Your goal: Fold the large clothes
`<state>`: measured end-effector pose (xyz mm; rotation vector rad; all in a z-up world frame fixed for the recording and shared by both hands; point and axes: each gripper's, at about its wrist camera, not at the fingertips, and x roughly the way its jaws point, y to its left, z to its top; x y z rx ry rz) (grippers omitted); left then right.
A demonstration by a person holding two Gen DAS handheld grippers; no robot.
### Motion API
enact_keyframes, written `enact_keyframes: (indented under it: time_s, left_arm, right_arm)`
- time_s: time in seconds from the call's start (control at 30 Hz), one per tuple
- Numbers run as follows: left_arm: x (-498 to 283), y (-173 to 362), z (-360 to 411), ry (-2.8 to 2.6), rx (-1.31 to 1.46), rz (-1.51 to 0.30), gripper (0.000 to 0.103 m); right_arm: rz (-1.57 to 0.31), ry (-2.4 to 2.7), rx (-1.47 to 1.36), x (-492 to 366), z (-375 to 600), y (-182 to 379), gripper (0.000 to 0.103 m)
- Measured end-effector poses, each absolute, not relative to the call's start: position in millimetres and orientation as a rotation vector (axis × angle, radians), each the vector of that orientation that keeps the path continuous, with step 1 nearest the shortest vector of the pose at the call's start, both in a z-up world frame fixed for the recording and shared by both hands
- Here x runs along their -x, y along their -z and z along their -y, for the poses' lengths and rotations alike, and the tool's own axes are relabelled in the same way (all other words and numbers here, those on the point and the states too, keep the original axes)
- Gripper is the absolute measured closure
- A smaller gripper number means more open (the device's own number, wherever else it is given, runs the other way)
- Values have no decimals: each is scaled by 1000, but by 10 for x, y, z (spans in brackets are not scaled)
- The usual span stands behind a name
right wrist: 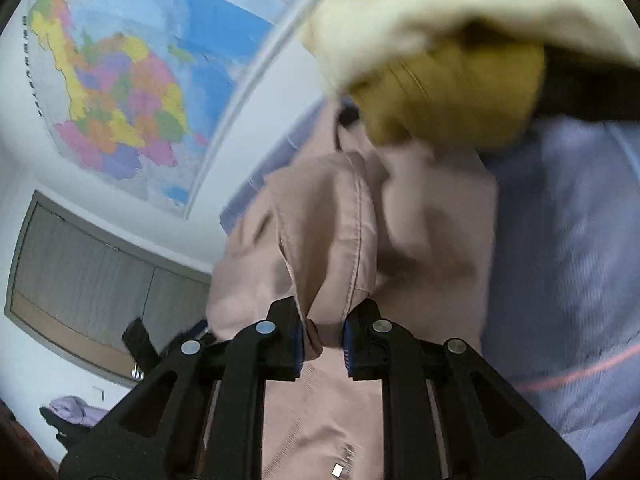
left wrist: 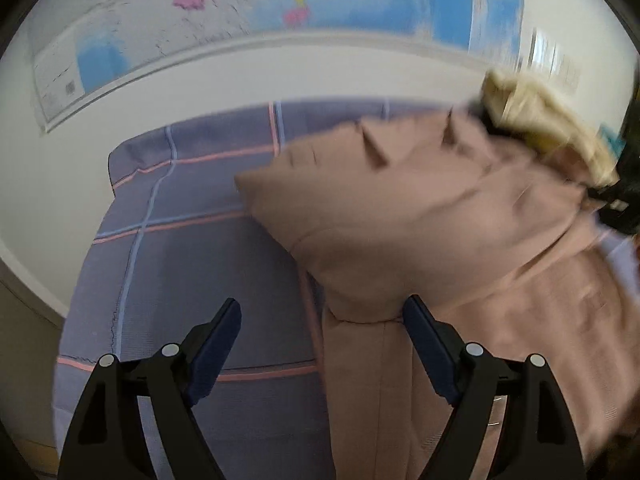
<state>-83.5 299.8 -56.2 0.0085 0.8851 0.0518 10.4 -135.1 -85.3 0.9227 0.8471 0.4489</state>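
the pink garment (left wrist: 400, 216) lies on the bed (left wrist: 192, 264), its bulk toward the right edge. right gripper (right wrist: 324, 336) is clamped on a bunched seam fold. left gripper (left wrist: 322, 320) stands wide with nothing gripped, the garment's lower edge just ahead of its right finger, so it is the nearer free hand.
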Motion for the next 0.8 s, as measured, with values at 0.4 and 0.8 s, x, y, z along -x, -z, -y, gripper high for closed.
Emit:
enact_keyframes:
  time_s: [0.4, 0.8]
  left_arm:
    - [1113, 633, -3352, -77, 136, -908, 52]
    - [810, 265, -2855, 73, 4, -788, 34]
  right_arm:
    - [-891, -455, -866, -88, 1243, 997, 81]
    - [-857, -359, -758, -138, 1383, 805, 61]
